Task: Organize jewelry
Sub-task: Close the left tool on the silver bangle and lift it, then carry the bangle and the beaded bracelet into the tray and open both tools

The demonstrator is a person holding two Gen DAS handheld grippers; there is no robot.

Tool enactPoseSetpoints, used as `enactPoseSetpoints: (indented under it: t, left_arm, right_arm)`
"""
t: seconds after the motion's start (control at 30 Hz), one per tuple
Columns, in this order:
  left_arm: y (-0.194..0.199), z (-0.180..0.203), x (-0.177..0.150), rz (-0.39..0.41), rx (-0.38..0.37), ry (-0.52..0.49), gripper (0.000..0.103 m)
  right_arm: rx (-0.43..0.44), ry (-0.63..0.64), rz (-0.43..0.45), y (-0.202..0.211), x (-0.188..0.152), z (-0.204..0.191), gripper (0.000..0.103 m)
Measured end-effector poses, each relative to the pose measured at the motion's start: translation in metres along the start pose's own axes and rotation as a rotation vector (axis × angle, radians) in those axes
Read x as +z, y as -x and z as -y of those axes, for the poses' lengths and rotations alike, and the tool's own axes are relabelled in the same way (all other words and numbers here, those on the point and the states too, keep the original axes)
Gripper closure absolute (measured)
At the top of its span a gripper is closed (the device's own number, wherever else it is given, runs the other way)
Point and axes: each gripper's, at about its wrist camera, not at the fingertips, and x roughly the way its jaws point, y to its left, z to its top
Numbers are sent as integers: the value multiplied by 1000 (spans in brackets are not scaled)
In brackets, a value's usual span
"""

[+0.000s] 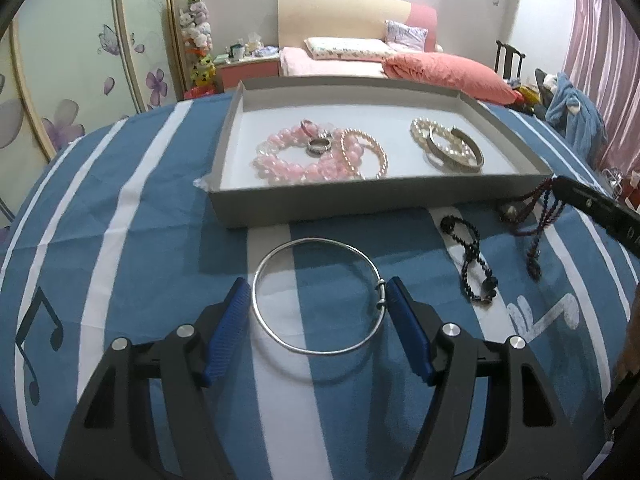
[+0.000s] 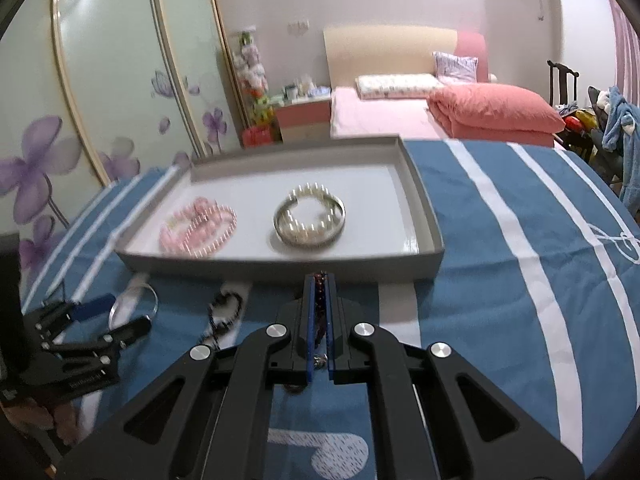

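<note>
The left gripper [image 1: 318, 298] clamps the thin silver bangle [image 1: 320, 296] across its width. The right gripper [image 2: 319, 292] is pinched on dark red beads [image 2: 319, 294], the grey tray [image 2: 280, 270] just ahead.

the left wrist view sits low behind the left gripper [image 1: 318, 292], close over the striped blue cloth [image 1: 132, 240], looking down and ahead at the grey tray [image 1: 360, 200] and the bed [image 1: 360, 64] beyond; the right wrist view looks the same way from behind the right gripper [image 2: 319, 280], set further right and slightly higher; both share the tray, cloth and bed, and each catches the other gripper at its edge.
</note>
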Motion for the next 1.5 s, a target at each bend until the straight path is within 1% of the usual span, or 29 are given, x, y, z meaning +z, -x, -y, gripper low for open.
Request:
enactPoseSetpoints:
  t: [0.13, 0.5, 0.93, 1.3, 1.5]
  left_arm:
    - [12, 0, 2, 54, 12, 1, 35]
    - [50, 6, 5, 223, 48, 0, 35]
    - [101, 21, -2, 433, 74, -6, 35]
    - [132, 27, -3, 567, 106, -7, 35]
    - [139, 29, 1, 605, 109, 5, 35]
  right_arm:
    - [27, -17, 62, 9, 9, -2, 98]
    - [68, -48, 155, 33, 13, -7, 98]
    - [98, -36, 273, 66, 16, -22, 98]
    - [67, 8, 389, 89, 15, -36, 98]
    - [41, 23, 450, 98, 15, -42, 98]
